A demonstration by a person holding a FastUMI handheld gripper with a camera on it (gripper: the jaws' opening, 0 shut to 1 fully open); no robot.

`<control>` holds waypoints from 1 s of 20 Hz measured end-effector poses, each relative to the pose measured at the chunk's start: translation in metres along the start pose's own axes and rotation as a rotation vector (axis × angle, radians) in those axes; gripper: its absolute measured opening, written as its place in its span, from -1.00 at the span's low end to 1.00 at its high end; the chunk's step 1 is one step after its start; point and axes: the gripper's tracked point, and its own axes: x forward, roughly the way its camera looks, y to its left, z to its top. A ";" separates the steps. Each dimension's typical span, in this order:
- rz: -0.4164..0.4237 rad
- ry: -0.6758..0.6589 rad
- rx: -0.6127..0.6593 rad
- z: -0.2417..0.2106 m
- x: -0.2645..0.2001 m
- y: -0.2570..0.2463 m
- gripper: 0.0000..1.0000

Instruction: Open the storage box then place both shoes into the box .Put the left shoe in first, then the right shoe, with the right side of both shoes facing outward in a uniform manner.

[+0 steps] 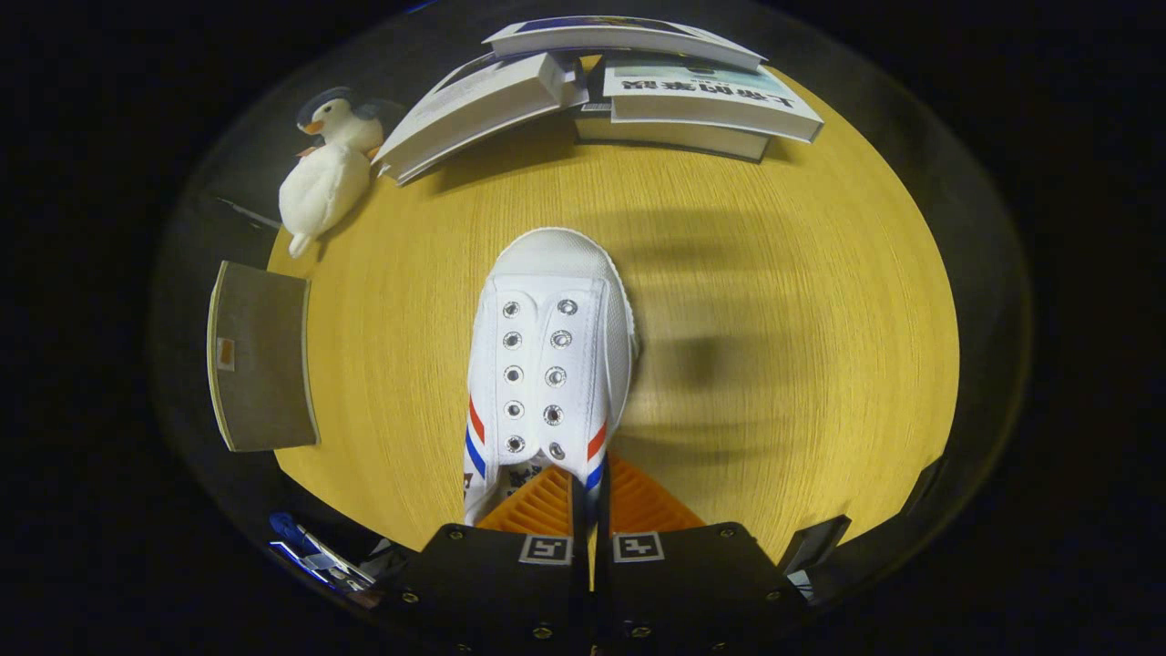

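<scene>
Looking down at the yellow counter [774, 364], your claw [589, 497] is pinched tight on the white shoe [549, 355], whose toe points away from it.

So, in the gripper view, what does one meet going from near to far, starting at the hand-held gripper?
Hand-held gripper, its orange fingers shut on the heel side of the white shoe → bare yellow table past the toe → stack of books at the far edge.
</scene>
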 end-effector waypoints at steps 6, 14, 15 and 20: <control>0.057 -0.076 -0.080 0.021 -0.051 0.046 -0.96; 0.147 -0.136 -0.216 0.038 -0.099 0.141 -0.96; 0.155 -0.139 -0.230 0.040 -0.102 0.154 -0.96; 0.194 -0.132 -0.273 0.043 -0.105 0.211 -0.96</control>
